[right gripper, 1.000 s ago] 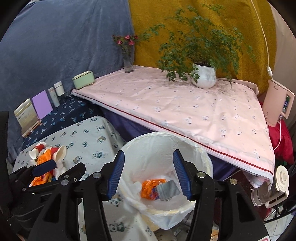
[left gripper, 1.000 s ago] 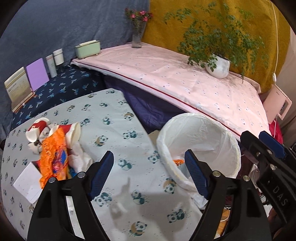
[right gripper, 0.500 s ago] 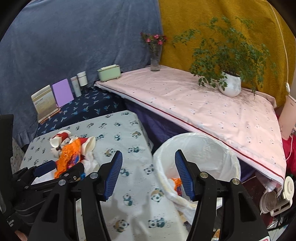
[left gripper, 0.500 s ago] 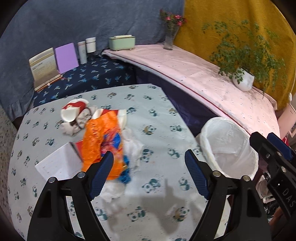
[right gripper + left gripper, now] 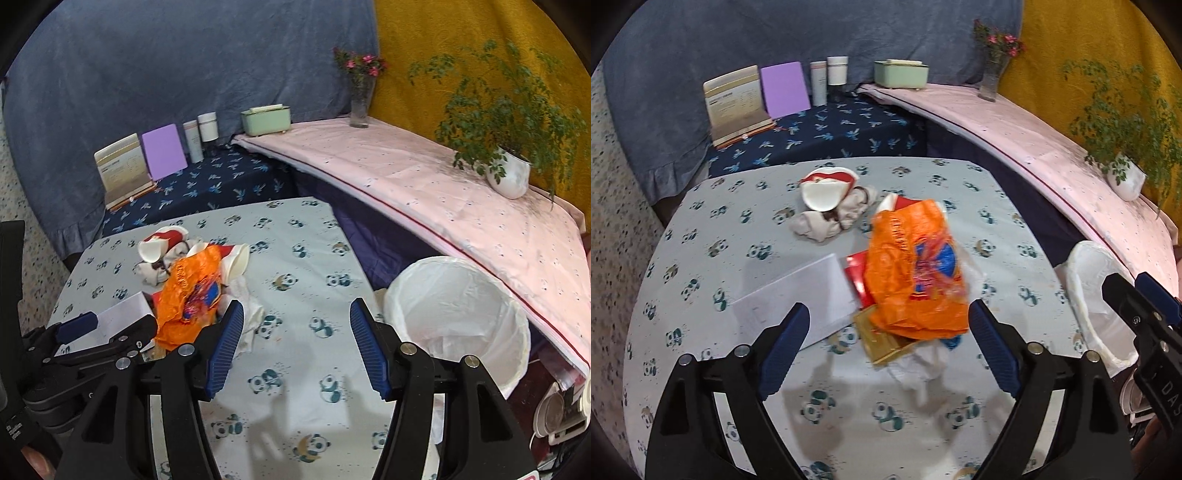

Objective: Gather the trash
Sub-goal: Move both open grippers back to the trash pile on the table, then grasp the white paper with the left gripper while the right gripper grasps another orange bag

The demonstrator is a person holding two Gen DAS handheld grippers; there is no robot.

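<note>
Left wrist view: the left hand-held gripper (image 5: 886, 341) gapes empty above the orange wrapper (image 5: 916, 273) on the worktop (image 5: 701, 236); the right hand-held gripper (image 5: 295, 343), also spread, hovers beside the bin (image 5: 458, 317).

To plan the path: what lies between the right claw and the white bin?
Only bare panda tablecloth, as the right wrist view shows. The open right claw hangs above it, the white bin beside the table.
</note>
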